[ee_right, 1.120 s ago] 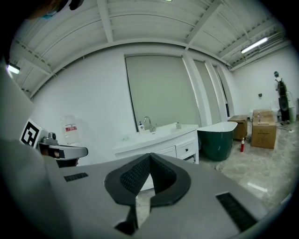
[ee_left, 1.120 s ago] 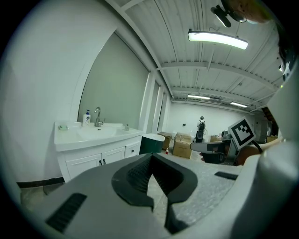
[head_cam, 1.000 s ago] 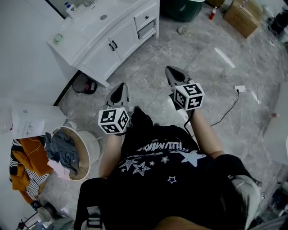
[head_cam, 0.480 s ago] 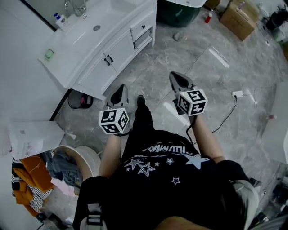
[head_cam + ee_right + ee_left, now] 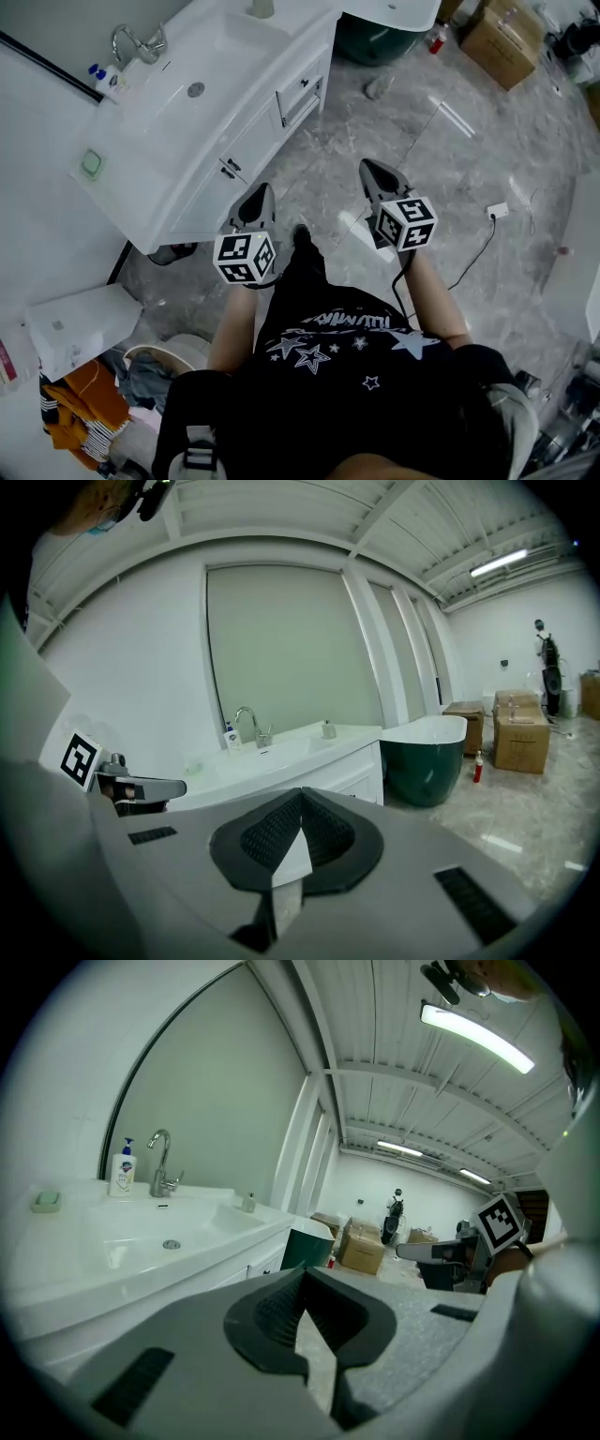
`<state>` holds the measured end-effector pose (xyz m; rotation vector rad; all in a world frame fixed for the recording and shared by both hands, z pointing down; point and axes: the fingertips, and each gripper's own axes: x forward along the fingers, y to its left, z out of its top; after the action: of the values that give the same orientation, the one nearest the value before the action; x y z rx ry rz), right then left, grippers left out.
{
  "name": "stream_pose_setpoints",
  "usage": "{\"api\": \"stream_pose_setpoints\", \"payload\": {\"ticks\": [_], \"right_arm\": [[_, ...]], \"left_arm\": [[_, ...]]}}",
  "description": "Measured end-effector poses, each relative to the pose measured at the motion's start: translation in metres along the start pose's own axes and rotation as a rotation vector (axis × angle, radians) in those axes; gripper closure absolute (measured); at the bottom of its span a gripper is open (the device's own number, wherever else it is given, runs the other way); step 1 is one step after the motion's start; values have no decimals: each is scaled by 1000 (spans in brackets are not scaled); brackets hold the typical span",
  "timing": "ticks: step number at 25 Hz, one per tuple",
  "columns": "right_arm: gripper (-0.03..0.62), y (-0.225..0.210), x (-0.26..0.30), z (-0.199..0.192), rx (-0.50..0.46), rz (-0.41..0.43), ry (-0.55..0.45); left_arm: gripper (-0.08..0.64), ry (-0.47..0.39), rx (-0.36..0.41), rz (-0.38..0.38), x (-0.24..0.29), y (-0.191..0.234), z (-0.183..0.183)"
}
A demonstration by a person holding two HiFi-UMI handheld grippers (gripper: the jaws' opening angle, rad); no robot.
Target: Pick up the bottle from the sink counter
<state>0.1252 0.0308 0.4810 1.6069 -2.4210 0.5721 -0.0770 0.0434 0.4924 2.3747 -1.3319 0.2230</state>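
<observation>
— Head view, upper left: is that the bottle (image 5: 97, 75) beside the faucet (image 5: 133, 41)?
— Yes, at the back of the sink counter (image 5: 246, 58), well apart from my left gripper (image 5: 259, 195) and right gripper (image 5: 371, 170). Both have their jaws together and are empty. If I reach in like this, I'd likely knock it over.
</observation>
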Motion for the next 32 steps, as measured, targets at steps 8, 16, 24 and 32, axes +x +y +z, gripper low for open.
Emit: {"api": "stream_pose_setpoints", "payload": {"ticks": [8, 16, 24, 32], "right_arm": [[586, -16, 111, 46, 8, 0, 13], [586, -14, 188, 83, -6, 7, 8], [586, -15, 218, 103, -24, 5, 1], [586, -18, 263, 126, -59, 69, -9]], "left_arm": [[552, 15, -17, 1, 75, 74, 46], [552, 19, -22, -9, 117, 129, 78], [552, -17, -65, 8, 124, 154, 94], [552, -52, -71, 60, 139, 170, 110]]}}
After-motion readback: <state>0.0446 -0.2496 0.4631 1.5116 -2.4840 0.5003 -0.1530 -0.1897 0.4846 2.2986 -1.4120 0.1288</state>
